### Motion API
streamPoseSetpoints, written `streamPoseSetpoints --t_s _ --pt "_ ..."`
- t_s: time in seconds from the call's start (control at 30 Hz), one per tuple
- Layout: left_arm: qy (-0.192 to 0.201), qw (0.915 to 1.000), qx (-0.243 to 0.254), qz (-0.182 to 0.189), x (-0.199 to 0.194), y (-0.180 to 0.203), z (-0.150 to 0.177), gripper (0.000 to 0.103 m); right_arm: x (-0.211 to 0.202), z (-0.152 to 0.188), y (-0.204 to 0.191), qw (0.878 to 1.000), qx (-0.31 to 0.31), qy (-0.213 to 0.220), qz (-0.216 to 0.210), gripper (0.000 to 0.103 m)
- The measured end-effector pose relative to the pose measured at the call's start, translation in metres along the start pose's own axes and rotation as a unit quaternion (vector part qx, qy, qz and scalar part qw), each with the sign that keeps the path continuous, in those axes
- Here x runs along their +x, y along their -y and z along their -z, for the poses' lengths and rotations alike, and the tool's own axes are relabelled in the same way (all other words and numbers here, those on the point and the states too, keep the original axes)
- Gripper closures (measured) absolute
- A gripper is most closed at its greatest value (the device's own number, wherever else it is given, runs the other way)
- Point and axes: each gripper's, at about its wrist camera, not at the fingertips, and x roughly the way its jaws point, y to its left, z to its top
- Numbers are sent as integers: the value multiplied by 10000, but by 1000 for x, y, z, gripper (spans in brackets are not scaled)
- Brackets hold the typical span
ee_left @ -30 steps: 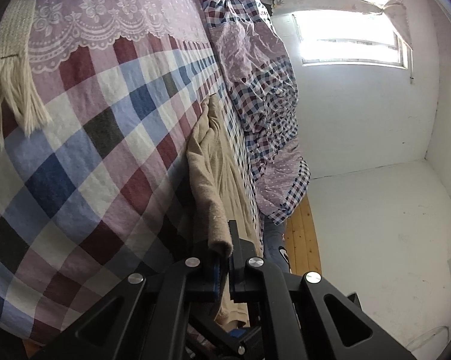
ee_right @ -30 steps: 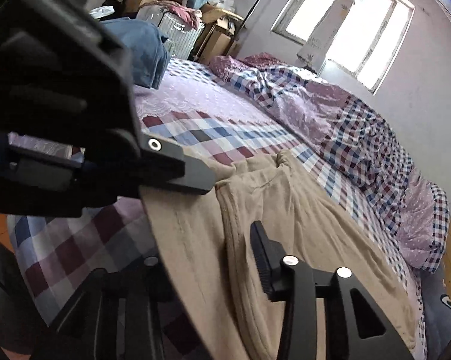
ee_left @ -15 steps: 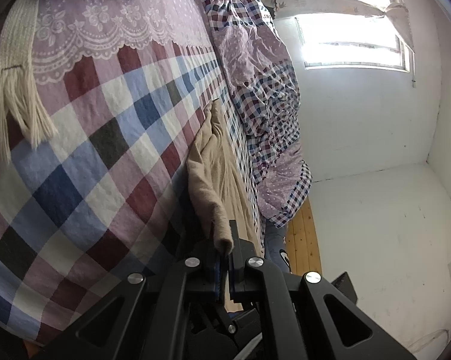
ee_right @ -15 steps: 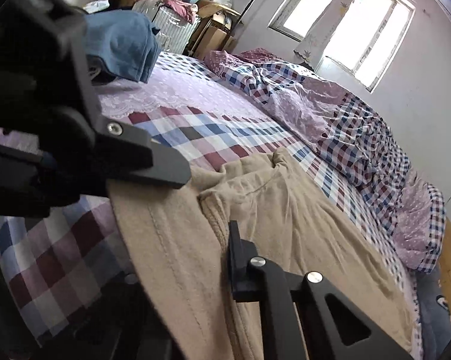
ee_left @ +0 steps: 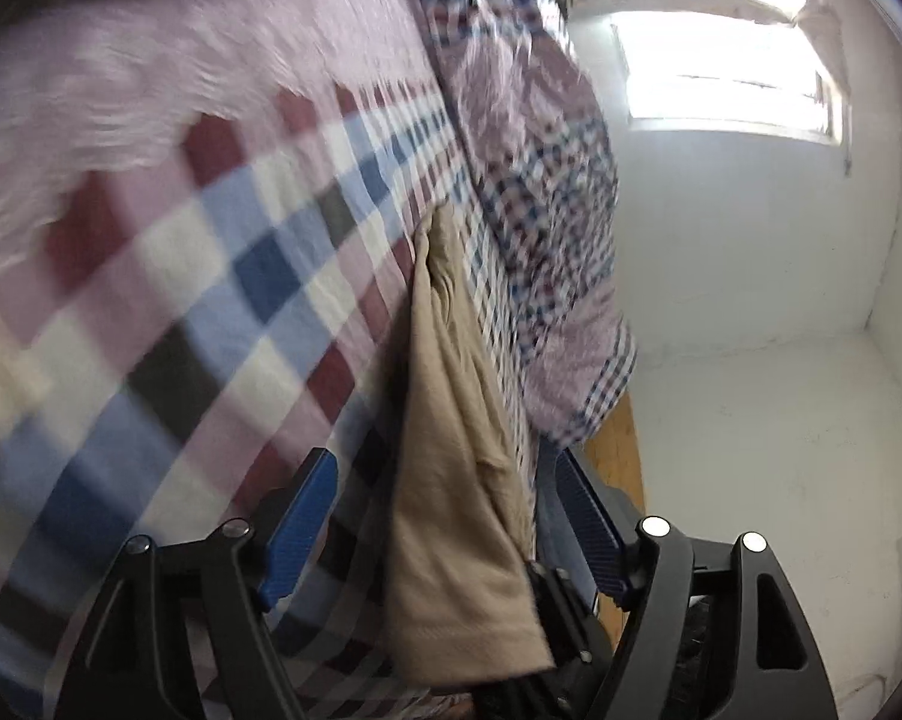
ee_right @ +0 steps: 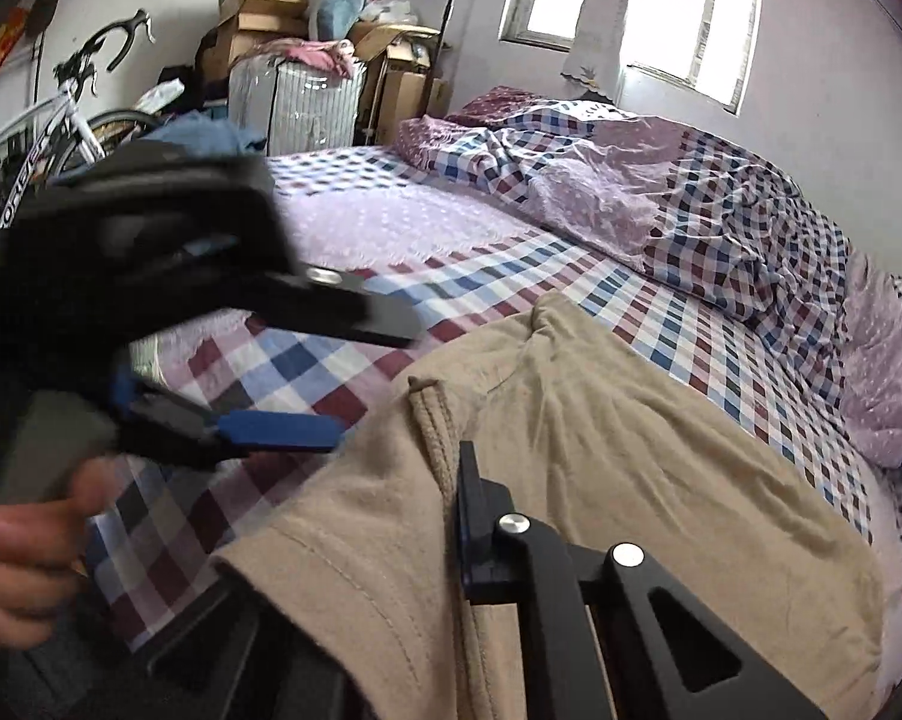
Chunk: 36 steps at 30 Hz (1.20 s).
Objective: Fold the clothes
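- While my left gripper point(ee_left: 444, 525) is standing with its blue-padded jaws wide apart, the beige garment point(ee_right: 601, 450) is lying across the bed, one hemmed end draping loose between those open fingers in the left wrist view without being pinched.
- Soft knit jersey is showing on the garment point(ee_left: 451, 480), with a stitched hem along its lower edge and a ribbed seam running up its middle in the right wrist view.
- My right gripper point(ee_right: 390, 546) is sitting low at the garment's near edge; one black finger point(ee_right: 481, 516) is rising over the cloth and the other is hiding beneath the fabric, so I cannot tell whether those jaws are clamping it.
- My left hand point(ee_right: 18, 546) is blurring at the frame's left side, wrapped around the left gripper's handle.
- Under the garment, a checked bedsheet point(ee_right: 306, 372) in maroon, blue and white squares is spreading flat, with a lilac lace-edged cloth point(ee_right: 384, 222) beyond it.
- A rumpled checked quilt point(ee_right: 721, 222) is bunching along the far side of the bed, leaving a flat open strip of sheet between it and the garment.
- Beyond the bed, a bicycle point(ee_right: 60, 114), stacked cardboard boxes point(ee_right: 270, 0) and a window point(ee_right: 679, 18) are lining the walls.
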Motion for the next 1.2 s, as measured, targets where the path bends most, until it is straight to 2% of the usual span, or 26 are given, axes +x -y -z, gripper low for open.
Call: streamPoseSetpoints --t_s 0.17,0.3,0.57,0.7,0.83,0.93,1.0,1.13,1.17,1.2 --pt "-634 9962 587 -77 45 24 -24 25 -10 -1 4 9999 79 78 -36 99" --pt "-949 9923 788 -108 76 30 -42 25 -18 -2 8 9998 141 135 -64 99" --pt "-1140 9874 1099 -62 132 47 -101 27 -35 -3 17 9994 279 167 -149 99" --pt "-1386 9818 1253 -336 156 51 -124 40 -44 -4 21 9991 332 176 -169 99" --pt "-1719 9720 1518 -519 173 59 -135 42 -50 -6 24 9987 424 224 -191 99" --pt "-1757 9702 1549 -626 185 58 -143 43 -53 -7 25 9985 443 244 -184 99" --pt "-1767 9687 1563 -773 195 58 -149 48 -54 -7 26 9986 439 227 -179 99" --pt "-1733 9678 1573 -921 194 52 -151 52 -52 -5 23 9989 413 152 -186 99" --pt "-1681 9687 1556 -951 192 50 -151 56 -51 -4 22 9989 403 130 -183 99" --pt "-1640 9690 1552 -1004 192 49 -151 67 -50 -3 21 9989 416 108 -188 99"
